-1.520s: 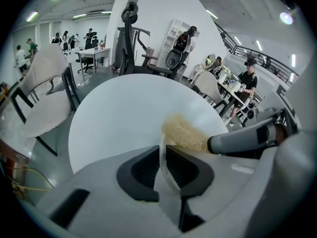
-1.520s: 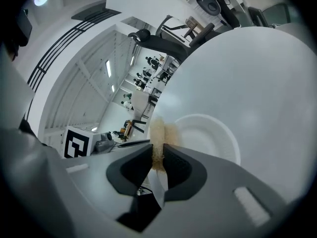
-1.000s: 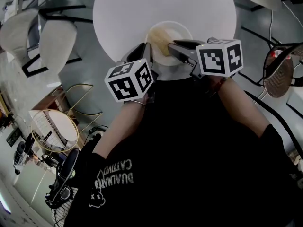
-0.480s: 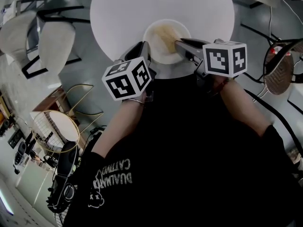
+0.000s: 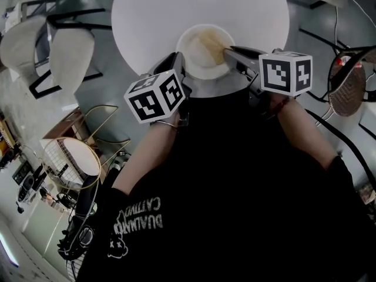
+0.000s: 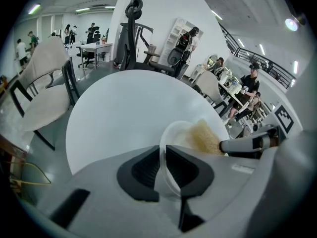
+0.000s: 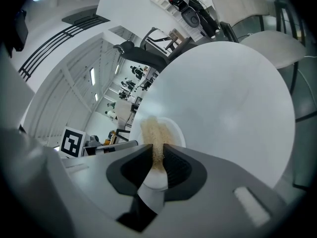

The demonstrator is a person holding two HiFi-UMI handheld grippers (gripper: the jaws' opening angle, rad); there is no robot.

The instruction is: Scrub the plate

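Observation:
A pale round plate (image 5: 200,60) lies near the front edge of the white round table (image 5: 147,16). My left gripper (image 5: 179,61) is shut on the plate's near-left rim; in the left gripper view the thin rim (image 6: 161,168) runs between the two pads. My right gripper (image 5: 227,54) reaches in from the right, shut on a tan sponge (image 5: 215,47) that rests on the plate's right half. The right gripper view shows the sponge (image 7: 154,135) pinched between the jaws and pressed on the plate (image 7: 174,132).
Pale chairs (image 5: 70,54) stand left of the table, and a wire-frame side table (image 5: 67,163) is at the lower left. A woven chair (image 5: 346,93) sits at the right. People and desks fill the room beyond the table (image 6: 124,113).
The right gripper has slid the sponge rightwards across the plate, from its middle towards its right side. The left gripper keeps the same hold on the rim.

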